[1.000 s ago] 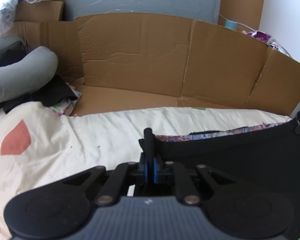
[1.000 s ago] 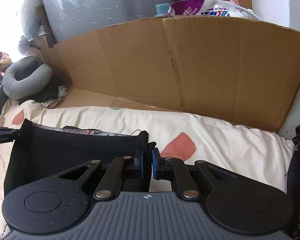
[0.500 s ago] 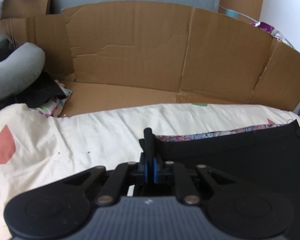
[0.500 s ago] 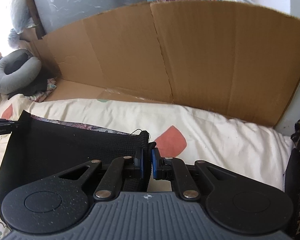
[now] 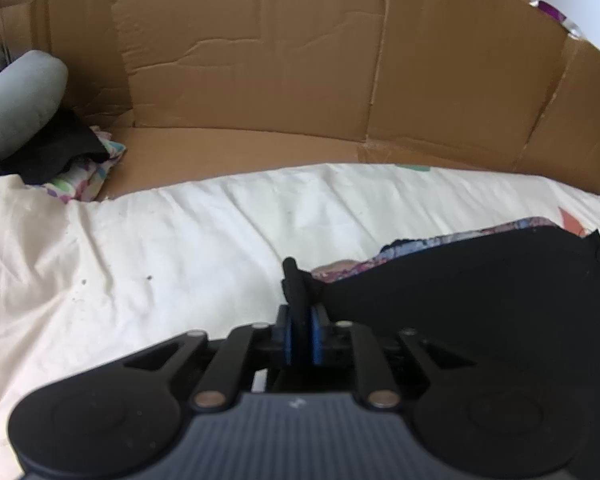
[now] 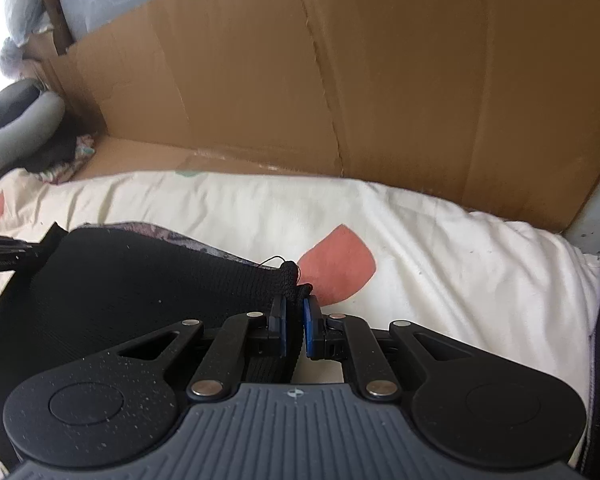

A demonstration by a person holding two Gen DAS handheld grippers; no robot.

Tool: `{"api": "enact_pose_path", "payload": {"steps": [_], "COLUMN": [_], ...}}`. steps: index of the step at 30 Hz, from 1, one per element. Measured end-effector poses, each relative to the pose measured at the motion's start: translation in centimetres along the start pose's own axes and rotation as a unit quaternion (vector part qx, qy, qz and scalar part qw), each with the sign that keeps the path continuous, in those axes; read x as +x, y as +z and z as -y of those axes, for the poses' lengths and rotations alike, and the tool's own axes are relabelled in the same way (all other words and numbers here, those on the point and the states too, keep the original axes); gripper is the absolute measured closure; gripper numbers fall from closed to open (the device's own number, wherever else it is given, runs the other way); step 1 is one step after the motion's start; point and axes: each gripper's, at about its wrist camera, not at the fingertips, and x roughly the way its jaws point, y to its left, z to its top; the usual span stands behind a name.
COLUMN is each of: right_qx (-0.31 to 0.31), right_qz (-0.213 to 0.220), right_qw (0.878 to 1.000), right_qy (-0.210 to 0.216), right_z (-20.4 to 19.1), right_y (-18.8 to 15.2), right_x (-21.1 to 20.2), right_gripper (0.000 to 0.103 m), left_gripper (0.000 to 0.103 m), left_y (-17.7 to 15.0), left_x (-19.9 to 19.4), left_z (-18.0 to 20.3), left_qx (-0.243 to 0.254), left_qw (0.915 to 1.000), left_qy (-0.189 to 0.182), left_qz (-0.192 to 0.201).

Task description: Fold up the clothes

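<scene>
Black knit garment [image 6: 140,292] spread on cream bedsheet [image 6: 420,240], corners pinched at 6 o'clock. Right hand-held gripper [image 6: 294,332] clamped on one corner; left hand-held gripper [image 5: 300,332] just opening, cloth between pads. Risk: uneven release, skewed fold.

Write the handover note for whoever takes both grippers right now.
Left gripper: jaws have just been opening, corner of the black knit garment between them, pads look barely off it.
Right gripper: shut on the other corner.
Garment: spread between both grippers, low over the cream bedsheet, a floral layer peeking out under its far edge.
Done: fold brought over.
Left: release both corners, smooth, judge whether another fold is needed.
</scene>
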Motion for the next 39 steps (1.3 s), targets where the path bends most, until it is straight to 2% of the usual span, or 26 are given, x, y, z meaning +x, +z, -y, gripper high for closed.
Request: {"api": "enact_pose_path", "payload": {"steps": [1, 3, 4, 5, 6, 10, 12, 14, 16, 21, 24, 27, 32, 39], "right_qx": [0.005, 0.003, 0.001, -0.006, -0.013, -0.008, -0.001, 0.023, 0.035, 0.018, 0.027, 0.027, 0.019, 0.0], "right_qz": [-0.005, -0.012, -0.015, -0.016, -0.016, -0.016, -0.015, -0.007, 0.007, 0.032, 0.029, 0.026, 0.039, 0.054], "right_qw": [1.0, 1.0, 1.0, 0.999, 0.999, 0.996, 0.993, 0.994, 0.994, 0.996, 0.997, 0.998, 0.999, 0.998], "right_qy": [0.0, -0.011, -0.017, -0.029, -0.044, -0.089, -0.113, -0.111, -0.103, -0.083, -0.065, -0.051, -0.027, 0.029], "right_z": [0.0, -0.3, -0.4, -0.5, -0.5, 0.4, 1.1, 1.9, 2.2, 1.2, 0.7, -0.2, -2.2, -5.7], "right_y": [-0.1, -0.2, -0.2, -0.3, -0.2, 0.0, 0.1, 0.4, 0.7, 1.7, 2.2, 2.5, 3.5, 4.1], "right_x": [0.5, 1.0, 1.3, 1.3, 1.3, 0.4, -0.1, -0.8, -1.7, -3.0, -3.0, -2.7, -3.4, -3.7], "right_gripper": [0.095, 0.093, 0.082, 0.068, 0.064, 0.062, 0.062, 0.062, 0.062, 0.062, 0.062, 0.062, 0.062, 0.062], "left_gripper": [0.079, 0.06, 0.058, 0.057, 0.058, 0.058, 0.067, 0.069, 0.069, 0.069, 0.064, 0.064, 0.064, 0.064], "left_y": [0.0, 0.0, 0.0, -0.1, -0.2, -0.5, -0.5, -0.5, -0.3, 1.0, 1.6, 1.8, 2.1, 2.5], "left_x": [-0.1, -0.4, -0.6, -0.8, -1.0, -1.4, -1.4, -1.8, -2.7, -4.0, -4.1, -3.7, -4.6, -5.7], "left_z": [-0.1, -0.4, -0.5, -0.5, -0.5, -0.6, -0.9, -1.2, -1.0, 0.2, 1.2, 2.3, 4.2, 6.8], "left_qx": [-0.003, -0.008, -0.007, -0.006, -0.001, 0.018, 0.012, 0.002, -0.003, -0.002, -0.001, 0.006, 0.003, 0.014], "left_qw": [1.0, 0.9997, 0.9993, 0.9988, 0.9985, 0.994, 0.99, 0.9876, 0.9886, 0.9921, 0.994, 0.9945, 0.996, 0.9975], "left_qy": [0.006, 0.025, 0.036, 0.048, 0.055, 0.107, 0.141, 0.157, 0.15, 0.12, 0.104, 0.102, 0.082, 0.04], "left_qz": [-0.001, -0.003, -0.002, 0.0, 0.001, 0.003, 0.0, 0.004, 0.018, 0.037, 0.034, 0.021, 0.037, 0.056]}}
